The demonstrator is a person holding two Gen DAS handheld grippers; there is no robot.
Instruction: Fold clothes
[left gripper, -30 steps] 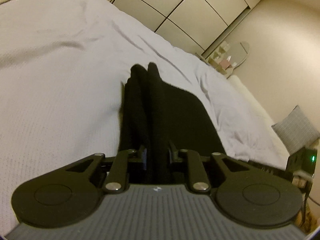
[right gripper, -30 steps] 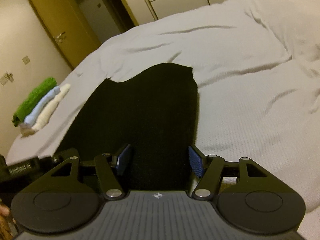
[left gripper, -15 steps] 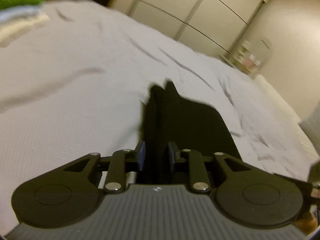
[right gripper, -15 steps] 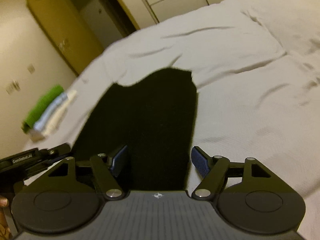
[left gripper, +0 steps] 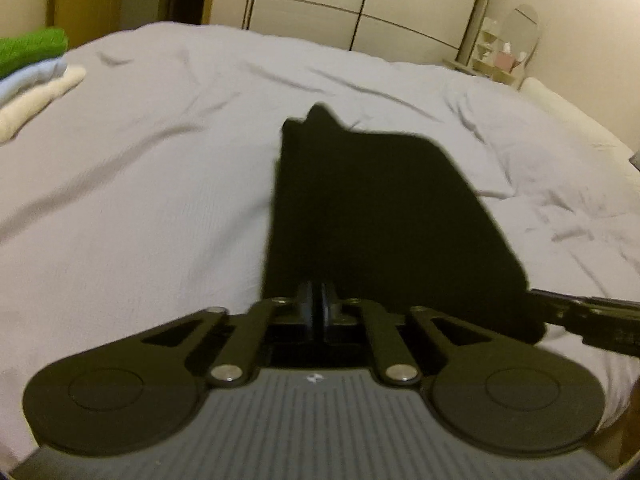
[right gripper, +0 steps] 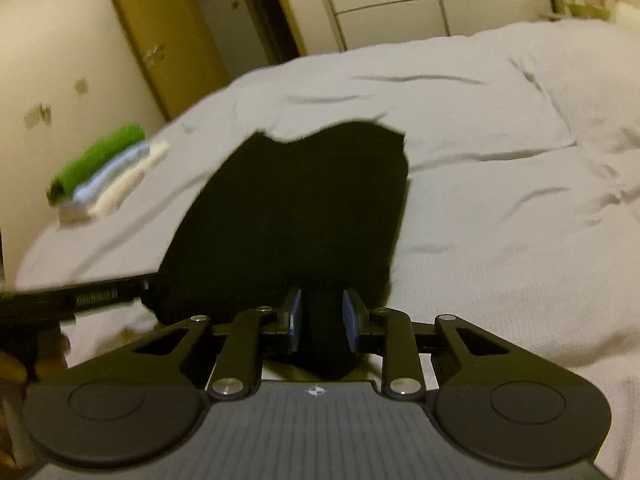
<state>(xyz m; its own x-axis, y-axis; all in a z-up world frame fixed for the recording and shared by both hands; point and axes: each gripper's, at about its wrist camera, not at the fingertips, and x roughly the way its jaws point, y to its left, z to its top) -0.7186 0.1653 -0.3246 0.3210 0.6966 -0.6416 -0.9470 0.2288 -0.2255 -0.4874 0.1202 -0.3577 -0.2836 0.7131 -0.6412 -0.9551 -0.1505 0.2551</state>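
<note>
Where the soft black garment [left gripper: 372,216] meets the near edge of the rumpled pale bed [left gripper: 132,208], left gripper [left gripper: 319,308] jaws are pinched tight on its hem; right gripper [right gripper: 320,316] jaws, just narrowed, clamp a bunched fold.

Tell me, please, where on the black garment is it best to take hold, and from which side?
Probably the near edge of the black garment, one corner per gripper, approached from the near bedside. It lies flat, stretching away across the bed, so only that edge bunches between fingers.
</note>
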